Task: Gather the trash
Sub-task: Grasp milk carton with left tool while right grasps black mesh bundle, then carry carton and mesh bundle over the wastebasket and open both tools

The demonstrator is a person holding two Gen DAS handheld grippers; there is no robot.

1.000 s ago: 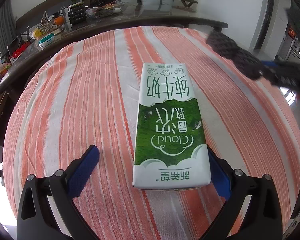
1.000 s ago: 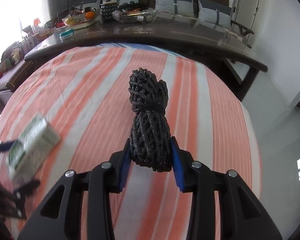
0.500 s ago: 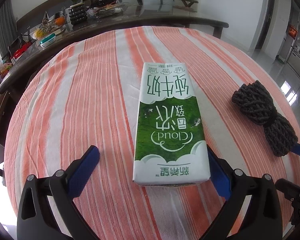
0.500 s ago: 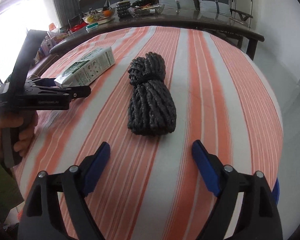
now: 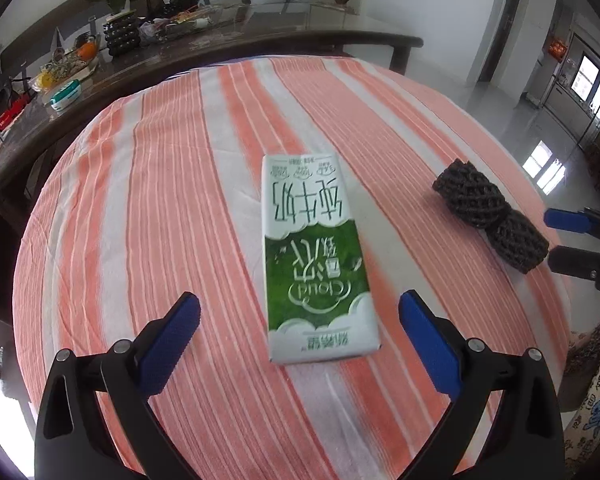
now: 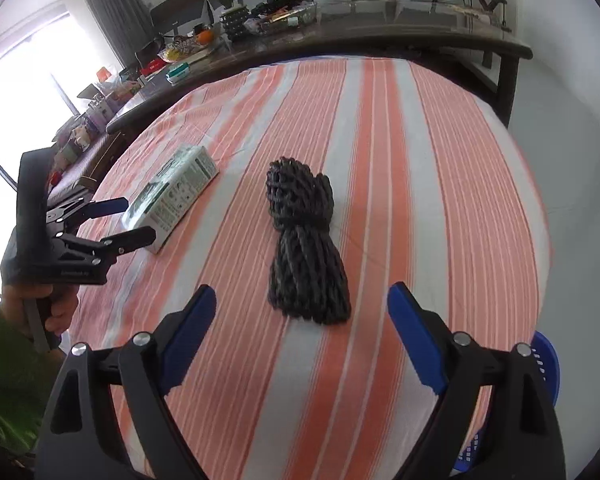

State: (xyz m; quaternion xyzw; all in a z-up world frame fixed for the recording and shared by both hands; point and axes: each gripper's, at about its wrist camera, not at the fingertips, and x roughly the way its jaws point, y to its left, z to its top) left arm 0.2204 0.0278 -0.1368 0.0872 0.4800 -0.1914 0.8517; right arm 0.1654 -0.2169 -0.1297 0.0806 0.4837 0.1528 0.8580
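Black net bundle (image 6: 306,240) looks soft and light, best pinched at its tied waist, at 12 o'clock from the spread, empty right gripper (image 6: 300,328); left gripper (image 5: 300,320) also spread.

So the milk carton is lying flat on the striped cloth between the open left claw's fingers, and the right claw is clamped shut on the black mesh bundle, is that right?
Not quite. The right claw is open, its jaws having just been opening; the black mesh bundle lies free on the striped cloth, as the right wrist view shows. The milk carton does lie flat there, ahead of the open left claw.
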